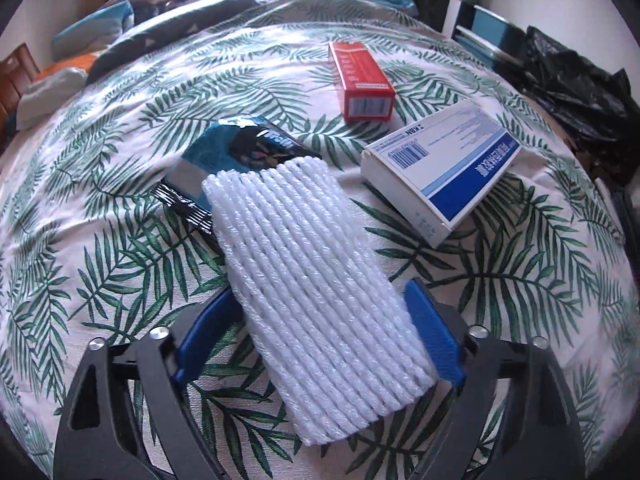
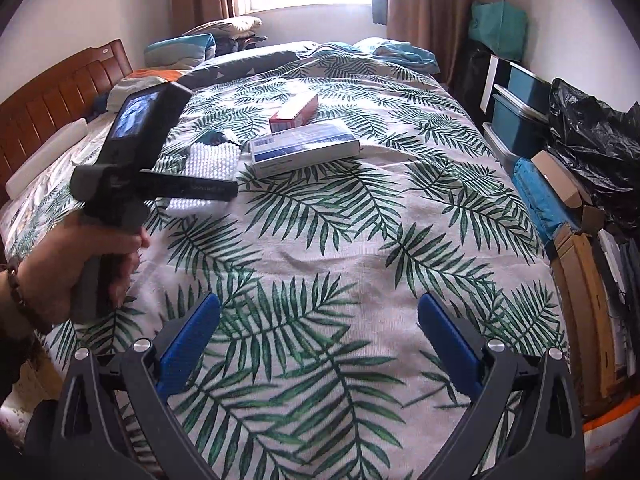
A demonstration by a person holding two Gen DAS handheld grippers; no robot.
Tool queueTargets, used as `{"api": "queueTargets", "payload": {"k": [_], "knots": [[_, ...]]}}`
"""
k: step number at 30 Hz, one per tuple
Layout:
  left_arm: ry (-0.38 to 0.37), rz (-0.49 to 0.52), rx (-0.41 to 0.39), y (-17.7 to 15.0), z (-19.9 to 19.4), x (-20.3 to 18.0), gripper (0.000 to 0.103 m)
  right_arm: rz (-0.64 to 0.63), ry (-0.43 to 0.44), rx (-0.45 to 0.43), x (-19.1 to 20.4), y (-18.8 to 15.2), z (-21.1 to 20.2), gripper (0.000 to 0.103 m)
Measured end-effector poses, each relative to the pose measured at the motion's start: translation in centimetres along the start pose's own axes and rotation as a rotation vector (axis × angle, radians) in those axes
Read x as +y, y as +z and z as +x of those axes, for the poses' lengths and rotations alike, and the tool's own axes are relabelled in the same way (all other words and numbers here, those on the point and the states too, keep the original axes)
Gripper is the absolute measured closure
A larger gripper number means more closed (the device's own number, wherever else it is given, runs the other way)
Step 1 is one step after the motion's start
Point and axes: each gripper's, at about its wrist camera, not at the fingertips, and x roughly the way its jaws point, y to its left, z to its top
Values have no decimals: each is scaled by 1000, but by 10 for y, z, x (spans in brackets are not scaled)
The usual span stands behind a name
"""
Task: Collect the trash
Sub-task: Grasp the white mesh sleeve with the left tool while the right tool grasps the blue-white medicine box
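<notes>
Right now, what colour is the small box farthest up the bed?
Red small box, clearest from the left wrist view.

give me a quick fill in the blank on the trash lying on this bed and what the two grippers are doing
1. The white foam net sleeve lies between the blue fingers of the ____ gripper.
2. The box farthest from the camera, behind the white and blue box, is coloured ____.
3. The far end of the sleeve rests on a shiny ____ wrapper.
4. The right gripper has ____ between its fingers but bedspread.

Missing words: left; red; blue; nothing
</notes>
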Motion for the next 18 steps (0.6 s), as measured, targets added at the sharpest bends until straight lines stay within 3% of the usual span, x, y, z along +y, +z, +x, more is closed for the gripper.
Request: {"api": "queueTargets", "payload": {"k": [6, 18], "knots": [[-23, 25, 3, -3, -9, 2, 56, 37, -10, -9, 0, 36, 39, 5], [-36, 9, -2, -34, -30, 21, 57, 132, -126, -15, 26, 140, 150, 5]]}}
